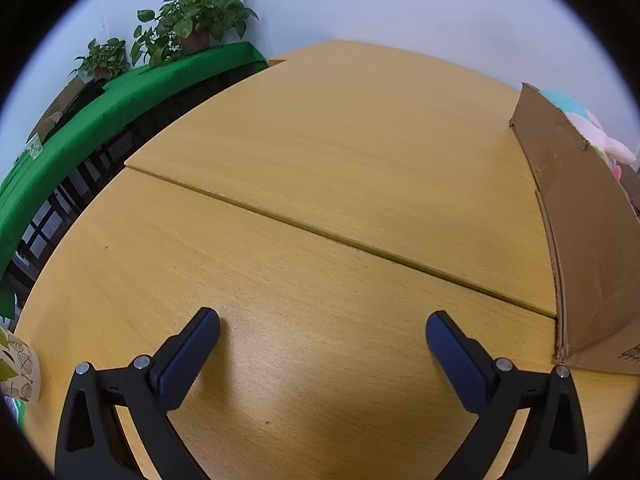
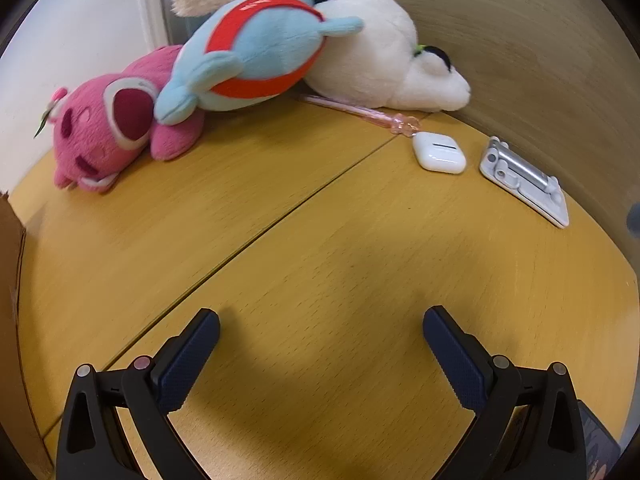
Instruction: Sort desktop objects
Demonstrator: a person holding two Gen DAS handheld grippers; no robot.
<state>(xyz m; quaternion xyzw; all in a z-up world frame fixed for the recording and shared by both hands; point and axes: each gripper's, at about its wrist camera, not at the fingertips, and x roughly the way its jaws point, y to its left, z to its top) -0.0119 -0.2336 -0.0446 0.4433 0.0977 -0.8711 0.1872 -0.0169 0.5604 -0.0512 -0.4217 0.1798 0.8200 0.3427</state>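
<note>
Tools, left (image 1: 322, 330) and right (image 2: 321, 328), both spread and empty above wooden desk (image 2: 320, 240).

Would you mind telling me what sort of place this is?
Probably an office or lab: pale wooden desks pushed together, potted plants on a green-covered table, a cardboard box, plus plush toys.
</note>
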